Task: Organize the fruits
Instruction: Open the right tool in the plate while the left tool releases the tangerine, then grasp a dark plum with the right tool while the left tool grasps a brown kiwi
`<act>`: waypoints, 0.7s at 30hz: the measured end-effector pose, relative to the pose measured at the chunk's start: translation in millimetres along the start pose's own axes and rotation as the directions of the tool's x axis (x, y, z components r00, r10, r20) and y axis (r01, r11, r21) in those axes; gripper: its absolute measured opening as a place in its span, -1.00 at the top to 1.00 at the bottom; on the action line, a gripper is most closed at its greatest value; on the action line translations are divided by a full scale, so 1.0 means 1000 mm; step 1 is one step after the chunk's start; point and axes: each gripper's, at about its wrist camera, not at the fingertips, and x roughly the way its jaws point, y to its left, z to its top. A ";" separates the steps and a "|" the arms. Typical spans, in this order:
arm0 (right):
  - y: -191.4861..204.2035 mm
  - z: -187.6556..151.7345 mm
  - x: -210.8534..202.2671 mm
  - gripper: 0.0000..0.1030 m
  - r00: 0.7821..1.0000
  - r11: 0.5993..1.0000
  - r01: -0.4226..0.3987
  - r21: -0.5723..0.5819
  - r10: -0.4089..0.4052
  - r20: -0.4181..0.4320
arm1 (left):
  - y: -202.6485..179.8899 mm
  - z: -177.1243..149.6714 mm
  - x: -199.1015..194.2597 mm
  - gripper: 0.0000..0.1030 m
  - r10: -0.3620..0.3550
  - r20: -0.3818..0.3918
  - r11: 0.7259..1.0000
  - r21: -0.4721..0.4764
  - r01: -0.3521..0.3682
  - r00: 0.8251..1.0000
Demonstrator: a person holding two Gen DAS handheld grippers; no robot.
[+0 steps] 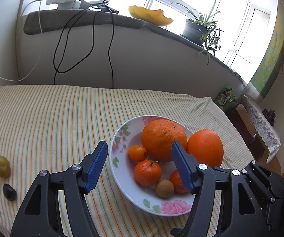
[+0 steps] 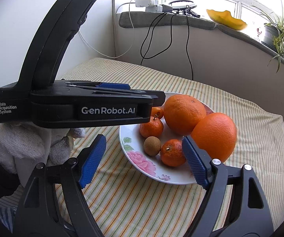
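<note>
Left gripper (image 1: 139, 151) hanging wide open, holding nothing. Right gripper (image 2: 144, 145) gaping wide, empty too. Oranges (image 1: 164, 139) sitting in flowery bowl (image 1: 120, 169). Grapes (image 1: 2, 166) lying on striped cloth (image 1: 53, 118), well apart.

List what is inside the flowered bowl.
The flowered bowl holds a big orange, three small mandarins, and one brown round fruit. A second big orange sits at its far rim. The left gripper's jaws hide part of one mandarin.
</note>
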 end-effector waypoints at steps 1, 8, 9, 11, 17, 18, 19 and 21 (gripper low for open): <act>0.001 0.001 0.000 -0.60 1.000 1.000 0.004 -0.003 -0.004 0.000 | 0.000 0.000 -0.002 -0.29 0.005 0.003 1.000 0.001 -0.005 1.000; 0.010 0.007 -0.007 -0.74 1.000 1.000 0.007 -0.028 -0.006 0.022 | 0.005 -0.001 -0.019 -0.29 0.043 0.030 0.999 0.004 -0.043 0.999; 0.011 0.008 -0.007 -0.74 1.000 1.000 0.002 -0.029 -0.001 0.023 | 0.007 -0.002 -0.022 -0.29 0.049 0.035 0.999 0.002 -0.049 0.998; 0.014 0.011 -0.007 -0.74 1.000 0.999 -0.016 -0.029 0.017 0.023 | 0.012 -0.002 -0.029 -0.29 0.063 0.045 0.998 -0.008 -0.062 0.997; 0.024 0.019 -0.001 -0.74 0.998 0.997 -0.064 -0.037 0.064 0.006 | 0.032 -0.007 -0.053 -0.29 0.100 0.074 0.995 -0.032 -0.098 0.992; 0.026 0.021 0.001 -0.75 0.997 0.996 -0.076 -0.036 0.076 0.003 | 0.036 -0.009 -0.058 -0.29 0.112 0.080 0.993 -0.036 -0.109 0.990; 0.028 0.023 0.002 -0.75 0.996 0.996 -0.084 -0.035 0.084 0.001 | 0.041 -0.010 -0.062 -0.29 0.125 0.086 0.992 -0.042 -0.122 0.988; 0.032 0.027 0.005 -0.75 0.995 0.994 -0.102 -0.038 0.102 -0.002 | 0.051 -0.013 -0.071 -0.29 0.144 0.095 0.988 -0.062 -0.138 0.985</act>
